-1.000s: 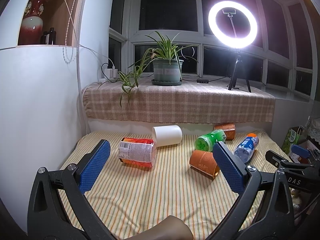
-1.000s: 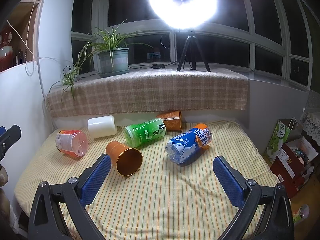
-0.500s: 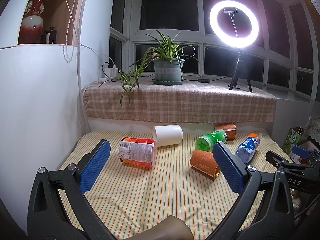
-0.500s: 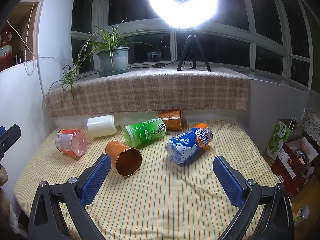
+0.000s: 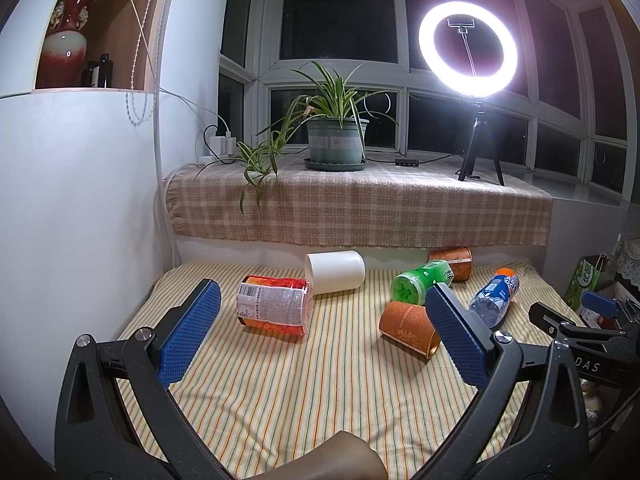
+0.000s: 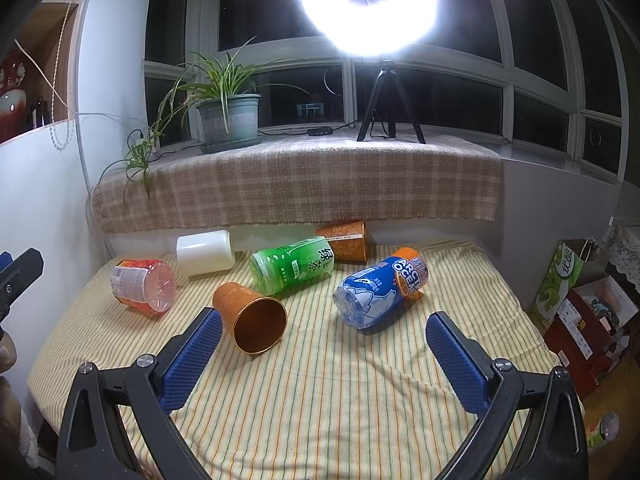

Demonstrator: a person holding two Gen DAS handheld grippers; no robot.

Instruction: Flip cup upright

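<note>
Several cups lie on their sides on the striped cloth [image 5: 320, 380]. An orange cup [image 6: 250, 318] lies nearest, its open mouth toward the right wrist view; it also shows in the left wrist view [image 5: 408, 330]. A white cup [image 5: 335, 272] [image 6: 205, 251] lies at the back left. A red-labelled cup [image 5: 274, 306] [image 6: 144, 286] lies at the left. A second orange cup [image 6: 346, 240] [image 5: 452, 262] lies at the back. My left gripper [image 5: 320, 332] is open and empty, short of the cups. My right gripper [image 6: 320, 352] is open and empty, just in front of the near orange cup.
A green cup-bottle [image 6: 292, 266] and a blue Arctic Ocean one [image 6: 380, 288] lie among the cups. A checked ledge [image 6: 300, 184] carries a potted plant [image 6: 228, 120] and a ring light [image 6: 368, 4]. A white wall [image 5: 80, 220] bounds the left; boxes [image 6: 580, 320] stand off the right edge.
</note>
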